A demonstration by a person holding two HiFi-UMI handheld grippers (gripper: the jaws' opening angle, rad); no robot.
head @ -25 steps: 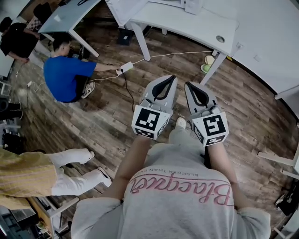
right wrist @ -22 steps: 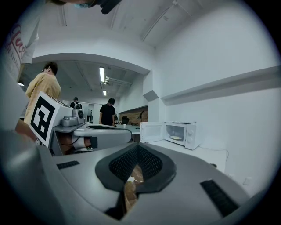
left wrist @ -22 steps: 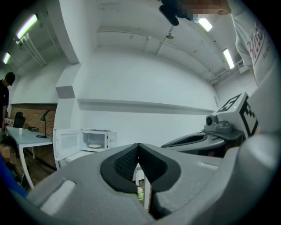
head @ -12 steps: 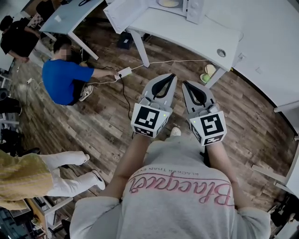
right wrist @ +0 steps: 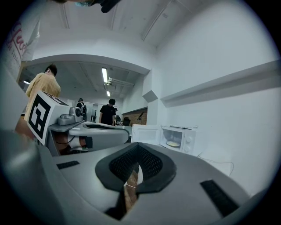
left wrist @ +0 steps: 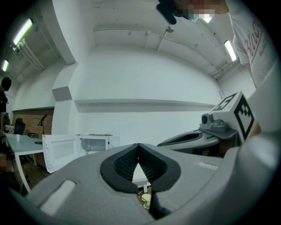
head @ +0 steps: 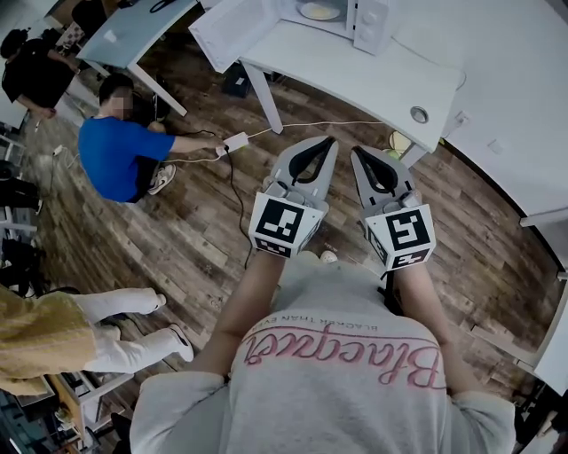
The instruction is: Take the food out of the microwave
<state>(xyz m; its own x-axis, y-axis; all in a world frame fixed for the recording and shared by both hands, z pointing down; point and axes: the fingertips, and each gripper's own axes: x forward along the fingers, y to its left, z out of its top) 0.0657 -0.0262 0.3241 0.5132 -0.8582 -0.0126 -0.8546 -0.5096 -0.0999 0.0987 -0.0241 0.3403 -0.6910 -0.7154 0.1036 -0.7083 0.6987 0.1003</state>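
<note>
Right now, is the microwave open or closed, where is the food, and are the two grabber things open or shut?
microwave, open, not shut
microwave door, swung wide open
food, inside the microwave, not taken out yet
left gripper, jaws shut, holding nothing
right gripper, jaws shut, holding nothing

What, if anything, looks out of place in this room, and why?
Two small round things, one pale and one green, lie on the wooden floor at the foot of the white table, as if dropped there. A white cable also trails loose across the floor nearby.
</note>
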